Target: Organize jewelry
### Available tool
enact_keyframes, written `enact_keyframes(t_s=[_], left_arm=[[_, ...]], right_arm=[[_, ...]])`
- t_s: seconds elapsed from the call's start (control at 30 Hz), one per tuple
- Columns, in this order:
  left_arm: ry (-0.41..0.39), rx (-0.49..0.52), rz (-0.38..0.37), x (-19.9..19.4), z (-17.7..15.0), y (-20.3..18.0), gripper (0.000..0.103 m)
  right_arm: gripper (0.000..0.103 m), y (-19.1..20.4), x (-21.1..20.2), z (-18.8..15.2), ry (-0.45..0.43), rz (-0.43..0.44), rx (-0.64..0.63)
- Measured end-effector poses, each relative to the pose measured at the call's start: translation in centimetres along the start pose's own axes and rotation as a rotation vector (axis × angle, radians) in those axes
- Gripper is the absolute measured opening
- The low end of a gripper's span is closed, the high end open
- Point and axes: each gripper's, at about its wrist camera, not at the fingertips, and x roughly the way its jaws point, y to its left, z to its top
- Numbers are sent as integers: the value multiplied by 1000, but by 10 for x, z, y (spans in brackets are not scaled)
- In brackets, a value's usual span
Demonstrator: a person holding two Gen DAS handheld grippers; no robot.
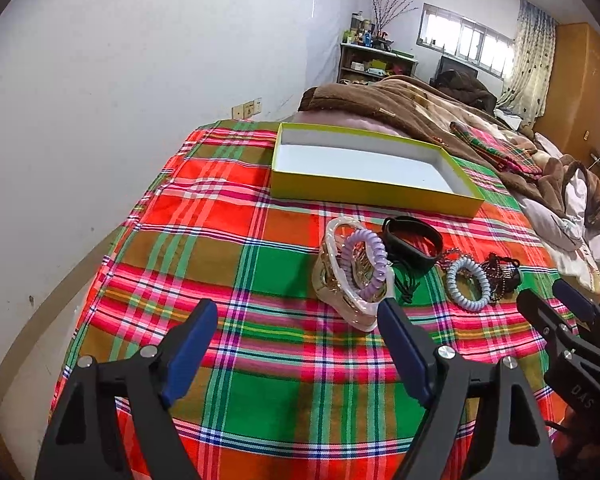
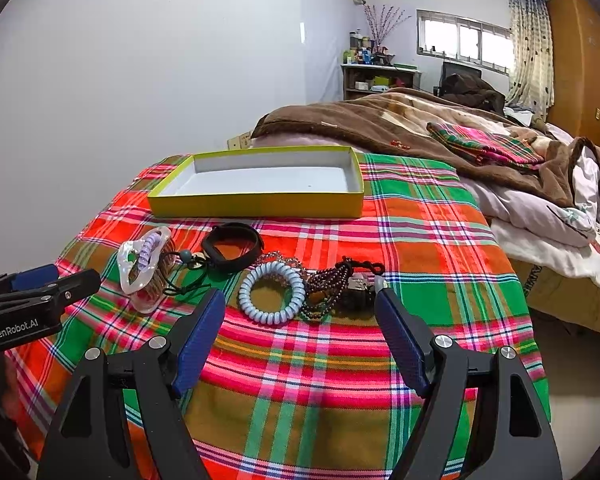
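Both my tongs hang spread wide and empty over the near edge of the plaid cloth (image 2: 300, 392) on the bed, nothing between the blue pads.

Right tongs (image 2: 300, 316): straight ahead, just beyond the tips and centred in the gap, lies the pale blue spiral hair tie (image 2: 271, 293), flat, ring-shaped, so no long axis to mind. Touching its right side is a tangle of dark bead strings (image 2: 332, 284), stretched left-right, ending close to my right pad.

Left tongs (image 1: 300, 316): the pearly hair claw clip (image 1: 354, 276) sits just off my right-hand pad, right of the gap's centre, standing on edge, long axis running away from me. A lilac spiral hair tie (image 1: 366, 264) is looped on it.

Further out, between the two clusters: a black band (image 2: 232, 250) lying open as a loop, and a black cord (image 2: 186, 276) with a small bead.

Farthest: the yellow-green box (image 2: 256, 204), shallow, white inside, nothing in it, long side across my view, dead ahead of both tongs.

Judgement: nothing sorted yet. Right is nearer the blue tie and beads; left is nearer the clip, but would need a shift rightward to straddle it. Risk: beads dragging along with the tie.
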Motion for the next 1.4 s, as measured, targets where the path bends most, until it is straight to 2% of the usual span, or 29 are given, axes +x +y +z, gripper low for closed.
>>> enact_keyframes(t_s=[1.4], left_arm=[[2, -5, -14, -2, 2, 0, 83]], right_arm=[[77, -1, -2, 1, 2, 0, -4]])
